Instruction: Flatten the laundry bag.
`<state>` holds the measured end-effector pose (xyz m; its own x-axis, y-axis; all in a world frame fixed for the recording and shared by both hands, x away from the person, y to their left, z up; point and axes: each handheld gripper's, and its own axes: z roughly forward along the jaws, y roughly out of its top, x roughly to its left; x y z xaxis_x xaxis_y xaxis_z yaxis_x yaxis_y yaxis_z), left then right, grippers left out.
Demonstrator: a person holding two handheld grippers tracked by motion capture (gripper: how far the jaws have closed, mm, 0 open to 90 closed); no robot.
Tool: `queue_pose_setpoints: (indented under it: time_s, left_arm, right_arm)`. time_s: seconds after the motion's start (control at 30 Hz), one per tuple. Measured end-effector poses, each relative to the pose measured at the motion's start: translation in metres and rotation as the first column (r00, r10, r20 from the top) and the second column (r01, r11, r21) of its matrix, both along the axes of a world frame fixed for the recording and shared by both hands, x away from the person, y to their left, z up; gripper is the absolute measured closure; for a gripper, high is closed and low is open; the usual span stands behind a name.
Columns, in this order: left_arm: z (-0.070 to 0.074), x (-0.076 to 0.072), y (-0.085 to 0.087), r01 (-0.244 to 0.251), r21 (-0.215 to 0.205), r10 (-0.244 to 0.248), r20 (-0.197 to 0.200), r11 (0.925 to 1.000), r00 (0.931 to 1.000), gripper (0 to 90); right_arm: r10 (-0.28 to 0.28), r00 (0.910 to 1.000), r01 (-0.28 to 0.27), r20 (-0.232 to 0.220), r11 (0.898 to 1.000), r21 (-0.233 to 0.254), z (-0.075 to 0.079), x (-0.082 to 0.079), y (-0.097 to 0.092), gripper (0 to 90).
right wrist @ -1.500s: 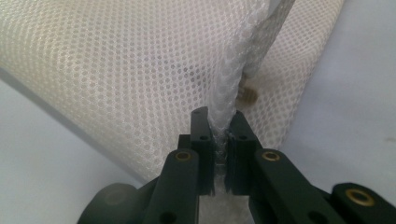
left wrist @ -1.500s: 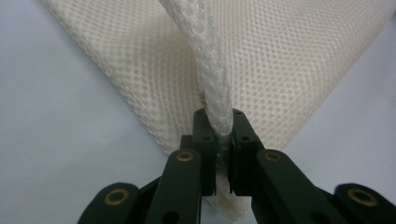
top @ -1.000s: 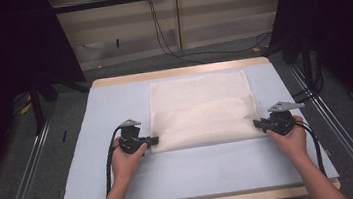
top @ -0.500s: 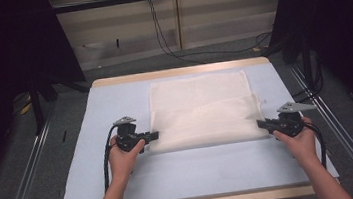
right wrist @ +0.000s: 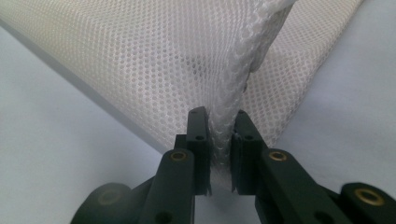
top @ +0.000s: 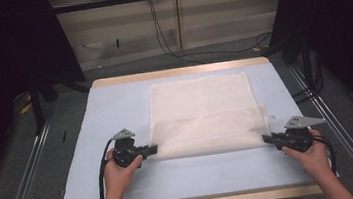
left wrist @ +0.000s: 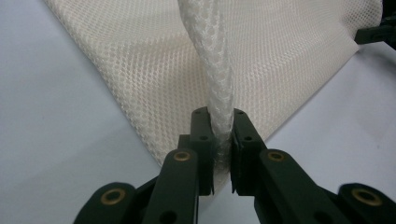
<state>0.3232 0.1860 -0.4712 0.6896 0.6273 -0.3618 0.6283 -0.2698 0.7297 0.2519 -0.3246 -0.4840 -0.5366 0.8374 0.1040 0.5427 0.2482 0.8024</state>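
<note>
We find a cream mesh cloth (top: pixel 201 114) lying on the pale blue mat (top: pixel 115 106) of the table, its near part folded over the rest. We note the left gripper (top: pixel 151 150) at the cloth's near left corner, jaws clamped on a bunched edge of mesh, as the left gripper view (left wrist: pixel 220 135) confirms. We record the right gripper (top: pixel 265 138) at the near right corner, jaws likewise pinching gathered mesh (right wrist: pixel 219 135). The corners are lifted slightly off the mat.
</note>
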Motion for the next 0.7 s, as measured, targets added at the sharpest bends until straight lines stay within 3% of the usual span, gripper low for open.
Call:
queue_pose_setpoints:
  time_s: [0.2,0.3,0.4,0.43,0.63,0.7]
  left_arm:
    - [0.000,-0.005,0.002,-0.006,-0.017,0.005,-0.004,0.9998,1.0000,81.5]
    - [0.001,-0.006,0.002,0.000,-0.016,0.000,-0.005,0.9999,1.0000,81.0]
    - [0.001,-0.005,0.003,0.001,-0.010,-0.001,-0.003,0.9999,1.0000,80.7]
    - [0.001,-0.005,0.003,0.004,-0.012,-0.004,0.000,0.9999,1.0000,80.6]
    - [0.002,-0.004,0.004,0.004,-0.015,-0.004,-0.001,0.9999,1.0000,80.6]
    - [0.002,-0.004,0.004,-0.004,-0.016,0.004,0.000,0.9999,1.0000,80.7]
  right_arm:
    - [0.009,0.9998,-0.008,-0.018,1.000,0.030,0.002,-0.007,-0.004,74.0]
    - [0.019,0.9997,-0.019,-0.017,1.000,0.006,0.004,-0.010,-0.008,70.6]
    - [0.038,0.9989,-0.037,-0.028,0.999,0.021,0.004,-0.011,-0.012,70.1]
    - [0.040,0.9987,-0.040,-0.032,0.999,0.002,0.003,-0.011,-0.014,69.7]
    - [0.021,0.9989,-0.022,-0.041,1.000,-0.023,0.005,-0.014,-0.024,72.7]
    - [-0.006,0.9995,0.006,-0.032,1.000,-0.012,0.007,-0.014,-0.026,80.9]
